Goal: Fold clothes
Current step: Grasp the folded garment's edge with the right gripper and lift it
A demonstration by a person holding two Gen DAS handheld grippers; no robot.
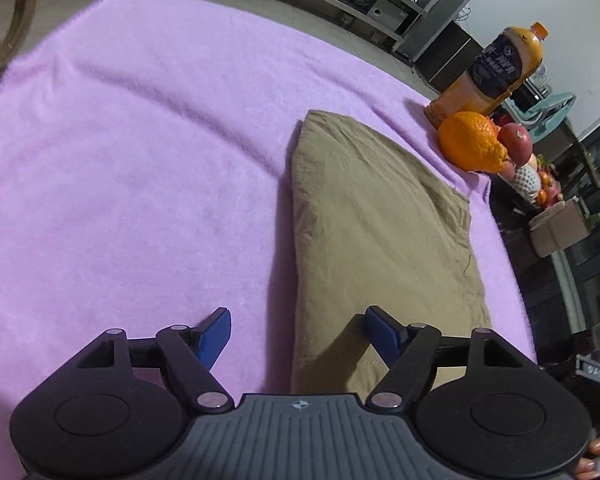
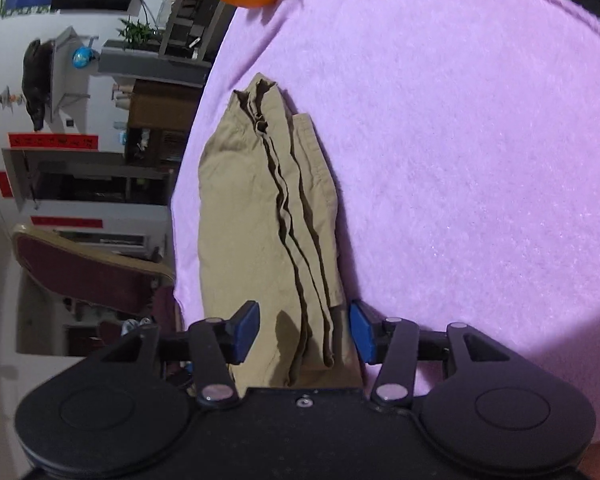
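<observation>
— Khaki trousers (image 1: 380, 216), folded into a wrinkled cotton slab, lie near the right edge of the fuzzy lilac blanket (image 1: 140, 160). Left gripper (image 1: 298, 332)?
— Spread wide, empty, blue pads over the fold's near edge. A knobbly orange (image 1: 470, 140) and juice bottle (image 1: 496, 68) sit at the far corner.
— Right wrist view?
— Right gripper (image 2: 304, 330) gapes around the stacked seams (image 2: 288, 208), clamping nothing.

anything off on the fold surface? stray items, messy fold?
Mostly tidy. The khaki garment lies folded on the purple blanket, though its stacked edges are uneven and stepped. The odd part is food on the folding surface: an orange, an apple and a juice bottle crowd the blanket's corner beside the garment. Both tongs are open.
</observation>
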